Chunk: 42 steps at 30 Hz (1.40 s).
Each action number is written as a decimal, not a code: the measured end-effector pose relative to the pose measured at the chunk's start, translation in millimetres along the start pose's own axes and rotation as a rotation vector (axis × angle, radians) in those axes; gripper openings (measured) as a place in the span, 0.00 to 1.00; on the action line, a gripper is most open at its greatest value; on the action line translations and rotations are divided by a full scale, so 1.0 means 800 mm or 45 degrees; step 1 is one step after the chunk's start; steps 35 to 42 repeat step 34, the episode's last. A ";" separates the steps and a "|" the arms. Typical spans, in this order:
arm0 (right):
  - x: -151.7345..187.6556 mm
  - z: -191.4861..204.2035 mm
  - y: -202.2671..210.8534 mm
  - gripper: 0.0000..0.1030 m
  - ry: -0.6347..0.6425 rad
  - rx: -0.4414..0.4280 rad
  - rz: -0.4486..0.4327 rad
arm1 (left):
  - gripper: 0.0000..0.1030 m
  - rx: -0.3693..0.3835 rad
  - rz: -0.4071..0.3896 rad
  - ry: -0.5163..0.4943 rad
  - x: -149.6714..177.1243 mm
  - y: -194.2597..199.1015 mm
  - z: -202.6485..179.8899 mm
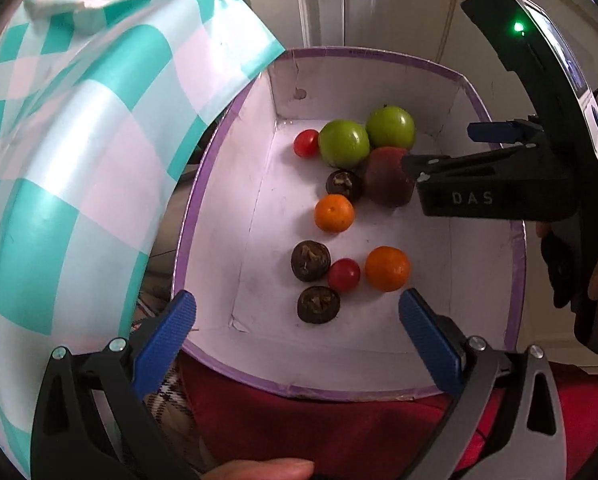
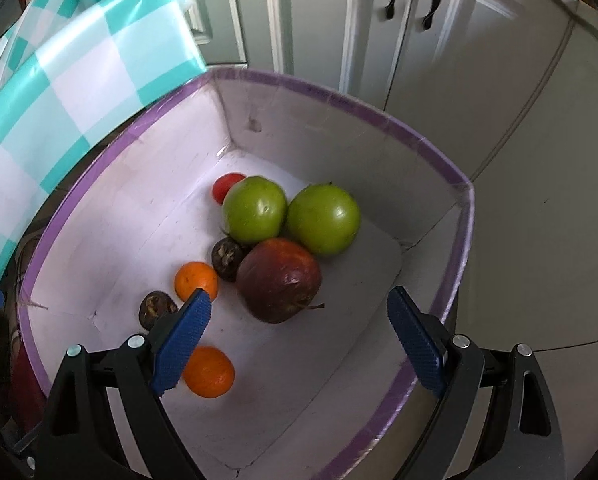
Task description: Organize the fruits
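Purple-rimmed box: white cardboard inside, open top, standing beside a surface under a teal checked cloth
Fruit in the box: all of it loose on the floor, none lifted out
Far corner: two green apples touching, a cherry tomato tucked behind them, a dark red apple leaning in front
Middle of the floor: an orange and a brown wrinkled fruit by the red apple
Near wall: two more brown fruits, a second cherry tomato, a second orange
Left gripper: jaws spread wide over the near edge of the box, nothing between the pads
Right gripper: jaws apart, empty, poised above the dark red apple and not touching it
Progress: I'd judge the sorting barely begun; every piece is mixed together
Left to do: pick each fruit and group it by kind; no sorting spot shows
Likely first pick: the red apple, by my guess
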State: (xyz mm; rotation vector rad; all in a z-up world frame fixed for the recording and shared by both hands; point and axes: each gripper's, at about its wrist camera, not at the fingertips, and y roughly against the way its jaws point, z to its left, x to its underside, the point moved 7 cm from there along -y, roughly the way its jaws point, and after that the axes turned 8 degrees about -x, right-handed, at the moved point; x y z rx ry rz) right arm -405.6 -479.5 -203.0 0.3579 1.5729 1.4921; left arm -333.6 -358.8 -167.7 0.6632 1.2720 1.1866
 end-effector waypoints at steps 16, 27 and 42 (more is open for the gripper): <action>0.001 0.006 -0.008 0.84 -0.005 -0.016 0.020 | 0.99 0.008 0.015 -0.005 0.001 -0.003 -0.001; 0.002 0.010 -0.012 0.84 -0.004 -0.025 0.024 | 0.99 0.009 0.013 0.001 0.001 -0.003 -0.002; -0.003 0.013 -0.004 0.84 0.013 -0.011 0.018 | 0.99 0.006 -0.035 -0.020 -0.001 0.009 -0.011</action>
